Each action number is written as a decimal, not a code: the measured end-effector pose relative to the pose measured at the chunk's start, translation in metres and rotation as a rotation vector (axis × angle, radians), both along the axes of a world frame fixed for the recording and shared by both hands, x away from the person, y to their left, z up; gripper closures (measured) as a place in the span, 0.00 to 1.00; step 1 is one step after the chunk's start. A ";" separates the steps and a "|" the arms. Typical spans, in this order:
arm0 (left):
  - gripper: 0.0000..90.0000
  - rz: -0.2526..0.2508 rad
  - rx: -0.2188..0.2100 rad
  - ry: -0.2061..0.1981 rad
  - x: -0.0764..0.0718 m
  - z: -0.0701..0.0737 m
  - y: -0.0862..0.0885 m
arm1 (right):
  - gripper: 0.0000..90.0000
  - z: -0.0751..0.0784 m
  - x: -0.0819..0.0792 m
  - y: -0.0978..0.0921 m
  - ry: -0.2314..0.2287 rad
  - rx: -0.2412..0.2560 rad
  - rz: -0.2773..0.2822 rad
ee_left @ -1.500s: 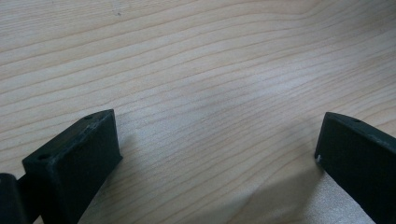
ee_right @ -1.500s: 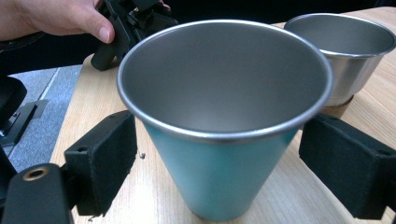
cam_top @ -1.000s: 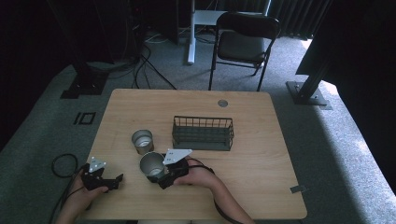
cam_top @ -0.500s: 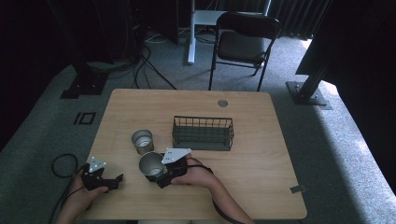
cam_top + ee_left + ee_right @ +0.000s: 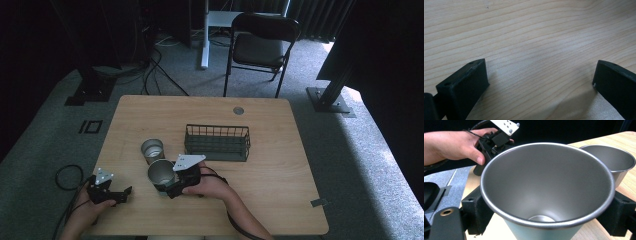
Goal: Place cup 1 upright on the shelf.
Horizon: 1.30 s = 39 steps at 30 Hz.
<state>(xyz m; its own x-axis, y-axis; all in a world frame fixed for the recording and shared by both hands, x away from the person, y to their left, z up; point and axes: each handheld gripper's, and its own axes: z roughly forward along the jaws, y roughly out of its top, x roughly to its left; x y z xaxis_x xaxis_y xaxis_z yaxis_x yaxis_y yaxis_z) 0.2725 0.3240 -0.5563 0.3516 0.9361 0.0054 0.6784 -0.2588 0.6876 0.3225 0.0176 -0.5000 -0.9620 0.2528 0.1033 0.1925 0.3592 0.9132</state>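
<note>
Table point(image 5: 280, 150): pale wood, seen from the high view; carries the basket, both cups and both grippers; bare grain fills the ground under the left gripper's camera.
Chair point(image 5: 262, 47): dark folding seat on the carpet past the far edge of the table, well apart from everything being handled.
Basket point(image 5: 217, 143): dark wire, oblong, upright near the middle of the table; just beyond and to the right of the cups, not touching them.
Near cup point(image 5: 161, 173): metal, flared rim, upright, mouth open to the top; stands toward the near left of the table, just in front of the far cup. In the right gripper view point(image 5: 546, 192) seated squarely between the two black jaws, one jaw against each side of its wall below the rim.
Far cup point(image 5: 152, 150): metal, upright, just behind the near cup and left of the basket; in the right gripper view point(image 5: 615, 161) close beside the near cup's rim, contact between them not clear.
Right gripper point(image 5: 167, 187): held by the right hand point(image 5: 207, 185), lying low on the table, jaws pinching the near cup from both sides.
Left gripper point(image 5: 125, 192): held by the left hand point(image 5: 82, 207) at the near left corner, well apart from the cups; jaws spread wide over bare wood, nothing between them.
</note>
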 end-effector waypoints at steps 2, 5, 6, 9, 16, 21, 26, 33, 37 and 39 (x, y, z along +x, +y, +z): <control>0.01 0.000 0.000 -0.001 0.000 0.000 0.000 | 0.15 0.003 0.001 -0.001 0.001 -0.006 -0.004; 0.01 -0.001 0.001 0.000 0.000 0.000 0.000 | 0.15 0.008 0.000 -0.003 -0.006 -0.006 -0.010; 0.01 -0.001 0.000 0.001 0.000 0.000 0.000 | 0.15 0.010 0.000 -0.003 -0.012 -0.001 -0.015; 0.01 -0.001 0.000 0.001 0.000 0.000 0.000 | 0.15 0.016 0.000 -0.005 -0.015 0.012 -0.020; 0.01 -0.001 0.002 0.001 0.000 0.000 0.000 | 0.15 0.030 0.003 -0.009 -0.018 0.025 -0.028; 0.01 -0.002 0.001 0.002 0.000 0.000 0.000 | 0.15 0.039 0.004 -0.011 -0.026 0.033 -0.032; 0.01 -0.001 0.001 0.001 0.000 0.000 0.000 | 0.15 0.049 0.005 -0.014 -0.037 0.043 -0.027; 0.01 -0.001 0.001 0.001 0.000 0.000 0.000 | 0.15 0.063 0.008 -0.021 -0.068 0.064 -0.068; 0.01 -0.001 0.001 0.000 0.000 0.000 0.000 | 0.15 0.071 0.010 -0.026 -0.078 0.069 -0.087; 0.01 -0.001 0.001 0.001 0.000 0.000 0.000 | 0.15 0.073 0.011 -0.027 -0.084 0.071 -0.094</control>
<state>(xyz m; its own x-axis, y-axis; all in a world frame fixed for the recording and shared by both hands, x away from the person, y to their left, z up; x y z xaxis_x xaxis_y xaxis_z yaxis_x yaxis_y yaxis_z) 0.2725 0.3241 -0.5563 0.3527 0.9357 0.0061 0.6787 -0.2603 0.6868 0.3331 -0.0098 -0.4273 -0.9404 0.3371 0.0443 0.1441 0.2773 0.9499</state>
